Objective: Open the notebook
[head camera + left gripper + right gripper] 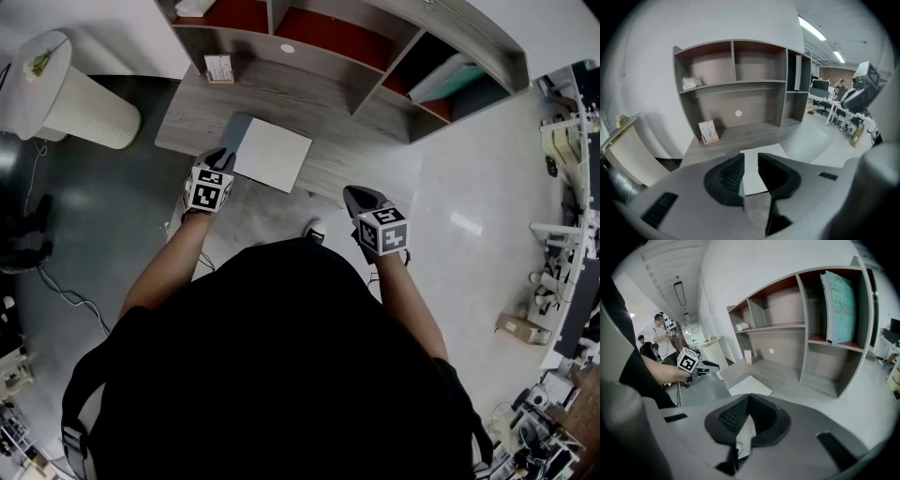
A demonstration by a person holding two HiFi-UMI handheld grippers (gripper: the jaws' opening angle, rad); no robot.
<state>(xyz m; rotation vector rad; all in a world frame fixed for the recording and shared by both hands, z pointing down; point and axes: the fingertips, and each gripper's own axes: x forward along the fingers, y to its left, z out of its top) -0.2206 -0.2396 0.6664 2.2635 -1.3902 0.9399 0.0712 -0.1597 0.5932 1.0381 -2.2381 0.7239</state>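
Note:
The notebook (277, 155) lies on the grey desk (328, 103) with a white page showing. Its grey cover (234, 136) stands partly raised along the left side. My left gripper (222, 157) is at the cover's near corner. In the left gripper view its jaws (750, 160) stand apart and the white page (757, 176) shows through the gap. The cover sits by the left jaw; I cannot tell if it touches. My right gripper (354, 195) hangs off the desk's front edge, right of the notebook, its jaws (749, 399) shut on nothing. The right gripper view shows the notebook (751, 386) and the left gripper (711, 365).
A shelf unit (375, 56) rises at the back of the desk, with a teal book (840, 305) in a right-hand compartment. A small card stand (219, 67) sits at the back left. A white ribbed cylinder (89, 108) stands on the floor to the left.

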